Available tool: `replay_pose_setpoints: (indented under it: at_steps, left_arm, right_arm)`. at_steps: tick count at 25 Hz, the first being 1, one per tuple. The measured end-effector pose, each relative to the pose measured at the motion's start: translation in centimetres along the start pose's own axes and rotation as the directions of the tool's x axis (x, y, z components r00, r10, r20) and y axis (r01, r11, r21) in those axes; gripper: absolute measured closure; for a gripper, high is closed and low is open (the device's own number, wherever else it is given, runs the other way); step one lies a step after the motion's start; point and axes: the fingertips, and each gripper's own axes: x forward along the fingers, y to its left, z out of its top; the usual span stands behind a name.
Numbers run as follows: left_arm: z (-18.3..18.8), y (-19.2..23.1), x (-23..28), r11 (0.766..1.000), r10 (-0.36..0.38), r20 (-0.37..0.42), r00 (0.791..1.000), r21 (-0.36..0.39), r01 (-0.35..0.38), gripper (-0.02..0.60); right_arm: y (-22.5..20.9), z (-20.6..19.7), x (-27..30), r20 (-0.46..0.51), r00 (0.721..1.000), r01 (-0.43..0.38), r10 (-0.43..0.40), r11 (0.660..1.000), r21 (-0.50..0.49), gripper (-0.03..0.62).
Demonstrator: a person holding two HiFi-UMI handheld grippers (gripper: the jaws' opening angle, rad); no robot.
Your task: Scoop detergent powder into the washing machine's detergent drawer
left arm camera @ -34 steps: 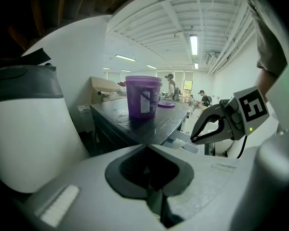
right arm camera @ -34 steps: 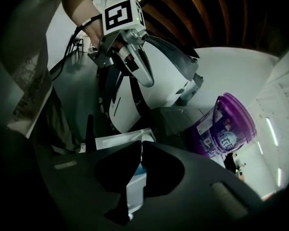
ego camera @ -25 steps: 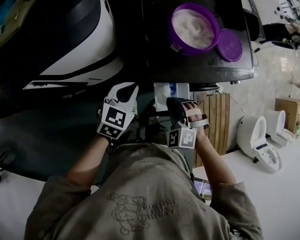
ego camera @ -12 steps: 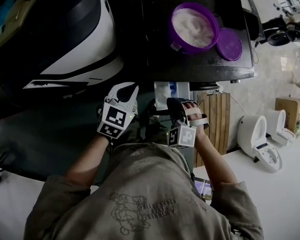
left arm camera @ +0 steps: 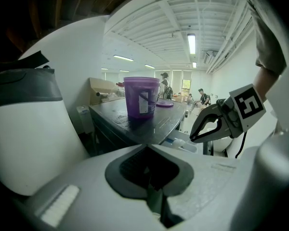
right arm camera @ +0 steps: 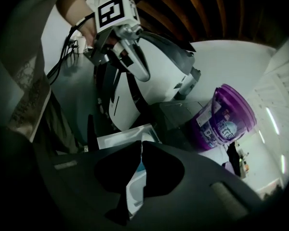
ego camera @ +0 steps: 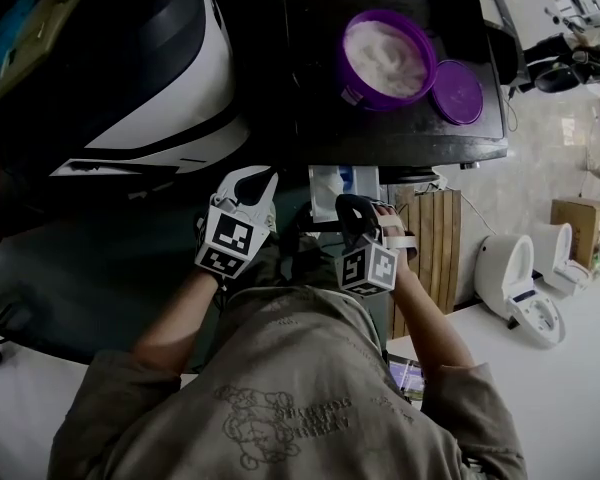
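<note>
A purple tub (ego camera: 388, 51) full of white detergent powder stands open on a dark cabinet top (ego camera: 310, 118), with its purple lid (ego camera: 458, 91) lying beside it. Below the top's front edge the white detergent drawer (ego camera: 342, 180) juts out. My right gripper (ego camera: 346, 204) hangs shut just over the drawer's near end, and I see nothing held in it. In the right gripper view the drawer (right arm camera: 123, 138) shows past the closed tips (right arm camera: 140, 146), with the tub (right arm camera: 226, 119) beyond. My left gripper (ego camera: 263, 175) is shut and empty, left of the drawer. Its own view faces the tub (left arm camera: 140, 97).
The white and black washing machine (ego camera: 170, 78) fills the left. A wooden slatted panel (ego camera: 435, 238) stands right of the drawer. Two white appliances (ego camera: 520, 278) and a cardboard box (ego camera: 578, 223) sit on the floor at the right.
My right gripper has turned slightly on the spot, so its marker cube has swung round and shifted a little. The left gripper, tub and drawer have stayed put.
</note>
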Motion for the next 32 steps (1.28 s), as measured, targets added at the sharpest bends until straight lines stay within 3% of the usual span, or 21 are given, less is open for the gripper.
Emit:
replay_pose_setpoints:
  at_steps: [2, 3, 5, 7, 12, 21, 24, 29, 32]
  left_arm:
    - [0.2, 0.1, -0.1, 1.0, 0.003, 0.001, 1.0, 0.002, -0.003, 0.581]
    - [0.3, 0.2, -0.1, 1.0, 0.005, 0.002, 1.0, 0.004, -0.005, 0.581]
    - [0.5, 0.3, -0.2, 1.0, 0.008, 0.004, 1.0, 0.009, -0.008, 0.581]
    - [0.8, 0.4, -0.2, 1.0, 0.01, 0.008, 1.0, 0.016, -0.01, 0.581]
    - [2.0, 0.5, -0.4, 0.999, 0.014, 0.024, 1.0, 0.033, -0.015, 0.581]
    - [5.0, 0.6, -1.4, 0.997, 0.034, 0.068, 0.997, 0.064, -0.039, 0.581]
    - [6.3, 0.7, -2.1, 0.996, 0.049, 0.091, 0.995, 0.066, -0.055, 0.581]
    - [8.9, 0.9, -3.4, 0.995, 0.066, 0.15, 0.987, 0.059, -0.075, 0.581]
    - [10.9, 0.8, -4.2, 0.996, 0.062, 0.188, 0.98, 0.045, -0.072, 0.581]
  right_arm:
    - [-0.6, -0.2, -0.1, 0.017, 0.999, -0.035, 0.032, 0.986, 0.163, 0.557]
    - [-0.9, -0.3, -0.1, 0.032, 0.998, -0.06, 0.054, 0.962, 0.266, 0.557]
    - [-1.9, -0.4, -0.4, 0.07, 0.994, -0.106, 0.083, 0.886, 0.451, 0.557]
    - [-2.9, -0.4, -0.8, 0.107, 0.99, -0.134, 0.09, 0.817, 0.561, 0.557]
    - [-4.2, 0.1, -2.1, 0.19, 0.978, -0.197, 0.09, 0.704, 0.682, 0.557]
    - [-7.0, 2.5, -5.7, 0.32, 0.947, -0.268, 0.014, 0.584, 0.766, 0.557]
    - [-8.3, 3.8, -7.3, 0.349, 0.936, -0.26, -0.033, 0.603, 0.754, 0.557]
    - [-10.6, 6.5, -10.0, 0.397, 0.912, -0.218, -0.106, 0.693, 0.687, 0.557]
    - [-12.2, 8.2, -12.2, 0.436, 0.886, -0.2, -0.157, 0.72, 0.665, 0.557]
